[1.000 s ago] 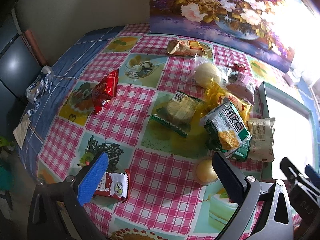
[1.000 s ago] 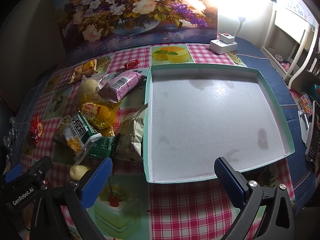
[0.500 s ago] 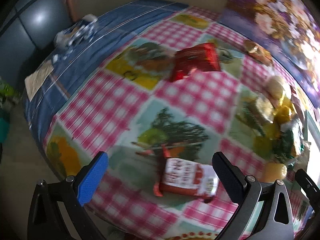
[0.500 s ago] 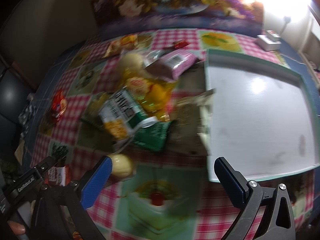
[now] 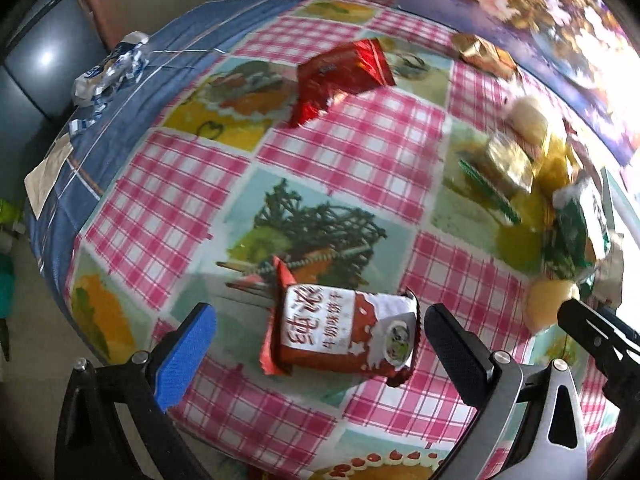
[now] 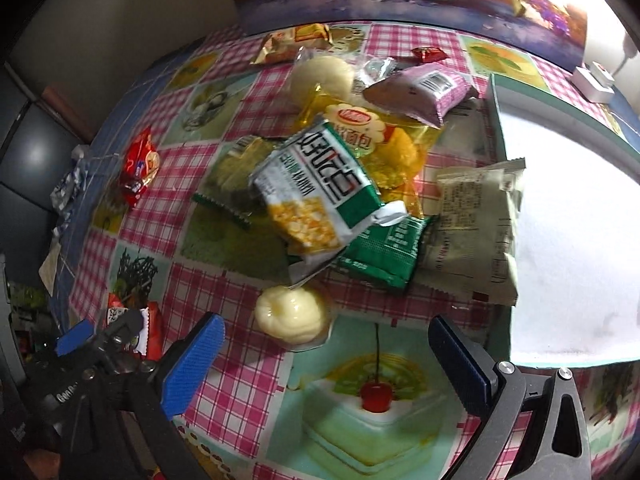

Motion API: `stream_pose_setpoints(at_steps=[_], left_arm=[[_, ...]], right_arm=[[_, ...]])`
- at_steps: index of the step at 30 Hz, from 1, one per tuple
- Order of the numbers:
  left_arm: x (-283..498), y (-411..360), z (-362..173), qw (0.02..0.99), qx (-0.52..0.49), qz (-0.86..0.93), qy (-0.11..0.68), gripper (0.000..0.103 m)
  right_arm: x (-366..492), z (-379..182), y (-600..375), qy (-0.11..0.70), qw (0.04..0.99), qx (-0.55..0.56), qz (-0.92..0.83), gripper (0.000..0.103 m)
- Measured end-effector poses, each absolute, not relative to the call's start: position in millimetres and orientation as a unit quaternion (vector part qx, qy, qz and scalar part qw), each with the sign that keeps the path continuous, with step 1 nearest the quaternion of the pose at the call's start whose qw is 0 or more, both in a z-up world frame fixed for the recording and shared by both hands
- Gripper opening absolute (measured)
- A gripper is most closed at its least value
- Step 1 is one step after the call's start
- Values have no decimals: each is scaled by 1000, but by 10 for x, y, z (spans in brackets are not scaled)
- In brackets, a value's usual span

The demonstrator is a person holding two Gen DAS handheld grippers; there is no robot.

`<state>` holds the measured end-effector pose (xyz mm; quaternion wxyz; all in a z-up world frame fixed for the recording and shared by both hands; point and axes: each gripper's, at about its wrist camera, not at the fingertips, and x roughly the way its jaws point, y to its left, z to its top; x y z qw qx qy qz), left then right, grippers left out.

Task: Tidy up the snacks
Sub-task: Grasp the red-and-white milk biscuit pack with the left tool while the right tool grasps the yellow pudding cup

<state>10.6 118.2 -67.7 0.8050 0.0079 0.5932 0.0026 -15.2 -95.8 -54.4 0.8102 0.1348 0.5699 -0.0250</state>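
Both grippers have swung left off the tray within a second; the left gripper (image 5: pixel 320 354), jaws wide and holding nothing, now straddles the red-and-white biscuit packet (image 5: pixel 344 330); the right gripper (image 6: pixel 326 358), equally open, frames the pale round bun (image 6: pixel 294 314); the white tray (image 6: pixel 568 208) lies beyond, to the right, so two pickups look imminent.

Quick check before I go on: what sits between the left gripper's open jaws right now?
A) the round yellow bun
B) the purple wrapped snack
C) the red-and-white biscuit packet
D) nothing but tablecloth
C. In the left wrist view the red-and-white biscuit packet lies flat on the checked tablecloth between the wide-open jaws of the left gripper, not yet touched by them.
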Motion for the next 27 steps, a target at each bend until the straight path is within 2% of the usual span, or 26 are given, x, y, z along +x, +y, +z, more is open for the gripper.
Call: stream_pose_setpoints(at_steps=[4,6,7,8,9,12,17,27], left_arm=[[84,1131,-705,802,18,0,597,102],[82,1112,-714,802,22,-1,597,96],[85,1110,-721,801,23,-2,598,88],[77,1109,-729,800,22,-4,599,84],[80,1108,-738,800,20,-7,600,84],[73,1084,-735,800,18,-13,599,75],[78,1068,-739,802,21,-14,597,73],[67,1048,-791,800,30,-11,599,73]], right_arm=[[-99,-570,-879,574,810,120,-14,91],[-91,-572,-867,577,809,114,-7,85],[-85,-577,-861,578,808,111,-5,82],[-79,-584,-857,580,807,110,-3,77],[-50,-612,-829,581,807,108,-2,74],[-23,-653,-821,588,802,107,3,57],[-12,-679,-784,593,799,103,12,38],[35,-705,-750,594,798,98,16,36]])
